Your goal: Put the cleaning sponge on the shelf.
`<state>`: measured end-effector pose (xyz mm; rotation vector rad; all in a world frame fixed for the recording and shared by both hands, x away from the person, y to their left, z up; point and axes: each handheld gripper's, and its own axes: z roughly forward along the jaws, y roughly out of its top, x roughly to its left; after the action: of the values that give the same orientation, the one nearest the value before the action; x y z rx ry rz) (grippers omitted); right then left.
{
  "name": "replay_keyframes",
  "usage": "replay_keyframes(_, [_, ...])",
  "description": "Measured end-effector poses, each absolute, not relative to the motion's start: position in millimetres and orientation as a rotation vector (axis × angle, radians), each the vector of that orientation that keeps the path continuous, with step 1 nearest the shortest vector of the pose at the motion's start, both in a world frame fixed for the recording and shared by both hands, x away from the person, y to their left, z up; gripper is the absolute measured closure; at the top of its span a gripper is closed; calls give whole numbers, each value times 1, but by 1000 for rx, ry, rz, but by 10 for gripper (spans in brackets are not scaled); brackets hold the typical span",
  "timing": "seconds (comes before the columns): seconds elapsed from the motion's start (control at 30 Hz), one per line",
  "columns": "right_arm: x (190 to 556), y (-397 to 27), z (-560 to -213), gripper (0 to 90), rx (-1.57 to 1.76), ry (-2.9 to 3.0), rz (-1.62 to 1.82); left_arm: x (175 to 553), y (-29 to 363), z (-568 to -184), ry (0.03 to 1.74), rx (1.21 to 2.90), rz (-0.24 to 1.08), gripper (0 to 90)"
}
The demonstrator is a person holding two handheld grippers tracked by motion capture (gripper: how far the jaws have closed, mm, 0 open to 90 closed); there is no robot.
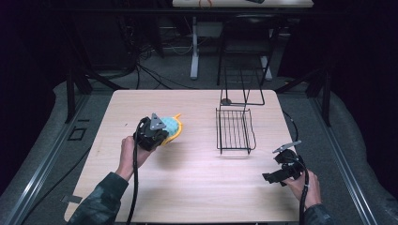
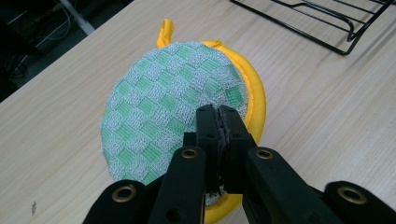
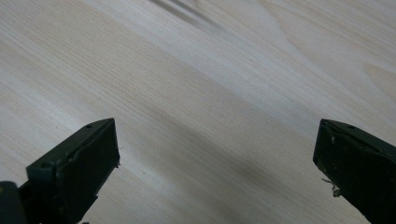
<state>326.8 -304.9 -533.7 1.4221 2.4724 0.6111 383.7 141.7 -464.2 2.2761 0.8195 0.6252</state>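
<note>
Far left in the high view we have the left gripper (image 1: 165,133), held by the person's left hand (image 1: 129,152) over the left half of the table (image 1: 187,187). Its jaws are pressed together, pinching the edge of a round pot holder (image 1: 172,127): green-and-white checked face, yellow binding, yellow hanging loop.

In the left gripper view the left gripper (image 2: 218,122) bites the pot holder (image 2: 168,112) at its near right rim. Most of the checked face spreads ahead and to the left of the jaws. The yellow loop (image 2: 166,31) sits at the far rim, straight ahead of the jaw tips. We can't tell whether the pot holder is lifted or touching the wood.

Next right, ahead and to the right of the left jaws, we see a black wire rack (image 1: 234,130) on the table, well apart from the pot holder. A taller black wire stand (image 1: 241,86) is just behind it.

Far right, the right gripper (image 1: 277,174) is in the person's right hand (image 1: 305,185) near the table's right front corner. In the right gripper view its jaws are spread wide, bare wood (image 3: 196,93) between them.
</note>
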Motion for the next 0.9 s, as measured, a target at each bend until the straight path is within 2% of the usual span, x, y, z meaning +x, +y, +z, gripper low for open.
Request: replay_keyframes(0.9, [326, -304, -535, 0, 1420, 2481, 622, 388, 80, -459, 637, 2302, 607, 886])
